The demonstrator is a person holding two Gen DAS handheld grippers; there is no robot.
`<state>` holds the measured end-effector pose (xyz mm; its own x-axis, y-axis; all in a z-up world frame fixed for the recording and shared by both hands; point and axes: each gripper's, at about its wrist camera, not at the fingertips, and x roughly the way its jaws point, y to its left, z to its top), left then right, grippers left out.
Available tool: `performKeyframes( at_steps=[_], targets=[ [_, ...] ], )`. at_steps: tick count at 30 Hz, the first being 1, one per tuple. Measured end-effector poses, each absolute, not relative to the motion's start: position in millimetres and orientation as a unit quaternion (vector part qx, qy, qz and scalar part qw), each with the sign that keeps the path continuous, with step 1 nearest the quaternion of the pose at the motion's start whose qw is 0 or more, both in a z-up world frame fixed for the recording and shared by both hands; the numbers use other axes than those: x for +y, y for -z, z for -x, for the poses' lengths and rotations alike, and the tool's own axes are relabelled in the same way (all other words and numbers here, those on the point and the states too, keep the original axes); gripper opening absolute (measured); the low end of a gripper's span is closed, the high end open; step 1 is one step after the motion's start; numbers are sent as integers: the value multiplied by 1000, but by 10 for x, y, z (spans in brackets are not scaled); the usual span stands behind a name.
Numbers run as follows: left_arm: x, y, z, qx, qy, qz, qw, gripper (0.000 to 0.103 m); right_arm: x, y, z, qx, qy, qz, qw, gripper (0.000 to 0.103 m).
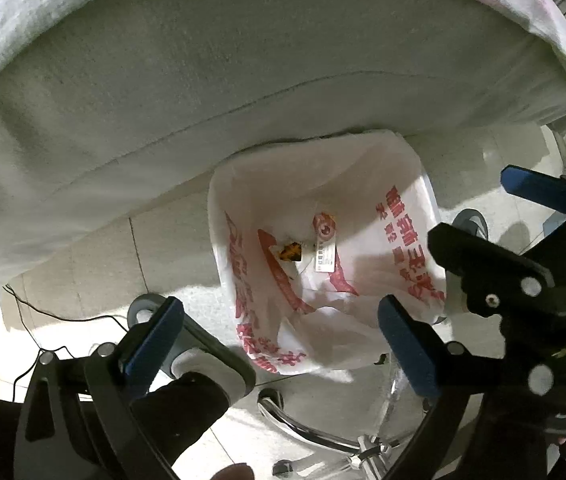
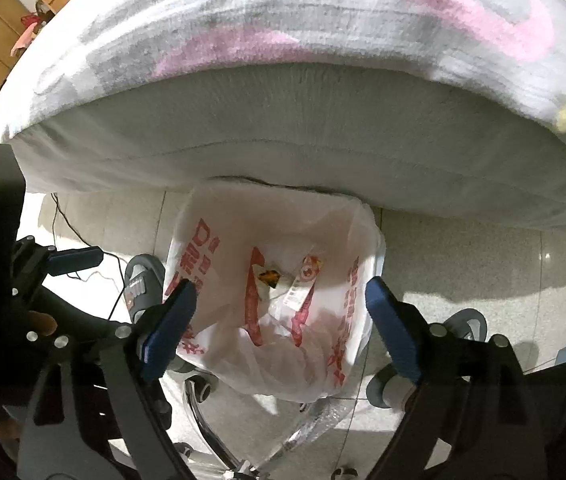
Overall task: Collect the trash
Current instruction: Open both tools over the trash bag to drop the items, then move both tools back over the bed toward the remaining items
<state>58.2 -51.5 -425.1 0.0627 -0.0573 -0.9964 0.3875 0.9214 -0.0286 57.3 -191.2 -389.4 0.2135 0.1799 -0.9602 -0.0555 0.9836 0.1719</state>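
Observation:
A trash bin lined with a white plastic bag with red print (image 1: 403, 216) (image 2: 347, 304) stands on the floor against the bed. Inside lie a red-and-white wrapper with a label (image 1: 325, 240) (image 2: 303, 280) and a small orange-black scrap (image 1: 289, 252) (image 2: 268, 277). My left gripper (image 1: 279, 340) is open and empty, just above the bin's near rim. My right gripper (image 2: 283, 324) is open and empty, also over the bin. The right gripper's blue pads show at the right edge of the left wrist view (image 1: 531, 188).
A bed (image 2: 283, 120) with a grey mattress side and a pink-grey blanket (image 2: 323, 20) fills the upper half. Grey slippers (image 2: 143, 284) (image 2: 463, 328) lie either side of the bin. A chrome chair base (image 1: 323, 432) is below it. A black cable (image 1: 63, 316) runs on the tiled floor.

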Motion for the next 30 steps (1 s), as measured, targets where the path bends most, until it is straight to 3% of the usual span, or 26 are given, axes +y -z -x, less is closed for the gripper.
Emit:
performKeyframes(
  at_steps=[30],
  targets=[
    [-354,3811,-582,623,118,-98,767,95,-1999,3317,-393,574,-68,-57,814,89]
  ],
)
